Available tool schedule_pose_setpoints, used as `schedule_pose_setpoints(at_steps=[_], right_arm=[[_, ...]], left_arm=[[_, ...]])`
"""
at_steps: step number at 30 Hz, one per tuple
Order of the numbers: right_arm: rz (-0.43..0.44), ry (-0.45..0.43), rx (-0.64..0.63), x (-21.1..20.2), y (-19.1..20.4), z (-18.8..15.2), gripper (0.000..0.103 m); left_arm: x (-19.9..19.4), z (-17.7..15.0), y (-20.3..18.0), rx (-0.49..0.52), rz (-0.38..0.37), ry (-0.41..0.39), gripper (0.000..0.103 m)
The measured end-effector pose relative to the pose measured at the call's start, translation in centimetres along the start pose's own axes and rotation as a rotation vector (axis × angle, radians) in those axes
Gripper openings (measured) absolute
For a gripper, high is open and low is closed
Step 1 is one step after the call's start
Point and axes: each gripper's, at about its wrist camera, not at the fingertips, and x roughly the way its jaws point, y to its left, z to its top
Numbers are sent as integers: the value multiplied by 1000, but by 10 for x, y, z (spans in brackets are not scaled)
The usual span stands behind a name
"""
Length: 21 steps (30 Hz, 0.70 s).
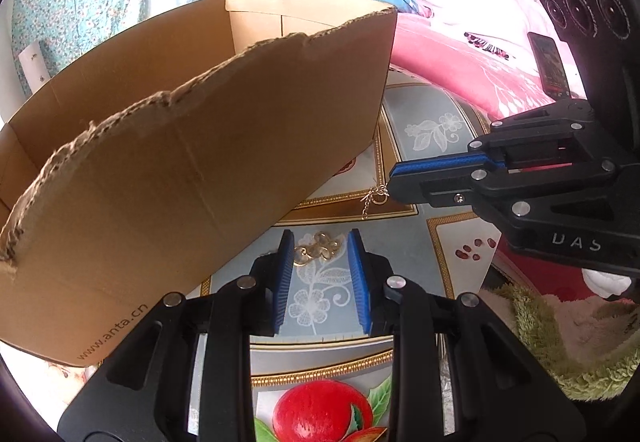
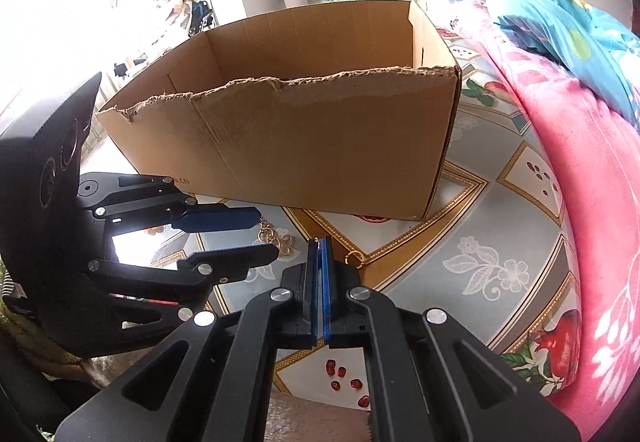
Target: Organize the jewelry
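Gold brooch [image 1: 318,248]: lies on the patterned cloth [image 1: 432,130] just past my left gripper [image 1: 320,242], between its spread fingers.
Left fingers: open, holding nothing, nearest the brooch.
Right gripper [image 2: 320,242]: fingers pressed together on a thin chain [image 1: 374,198] dangling at their tips.
Cardboard box [image 2: 288,138]: straight ahead of both, top open.
Writing: "www.anta.cn" on the box; "UAS" on my right gripper.

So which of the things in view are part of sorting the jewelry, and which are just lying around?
Part of the job:
- gold flower piece between the open left gripper's fingers
- thin chain at the shut right gripper's tip
- cardboard box

Just lying about:
- pink blanket
- phone on the blanket
- green fuzzy cloth
- fruit-print tablecloth
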Motion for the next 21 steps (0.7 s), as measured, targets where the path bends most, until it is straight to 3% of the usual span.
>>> schedule_pose_setpoints(at_steps=[10, 21], right_arm=[[21, 7, 6, 9, -7, 1, 2], [29, 6, 16, 12, -9, 2, 2]], left_arm=[[15, 3, -7, 70, -3, 46, 25], [20, 8, -12, 124, 3, 53, 13]])
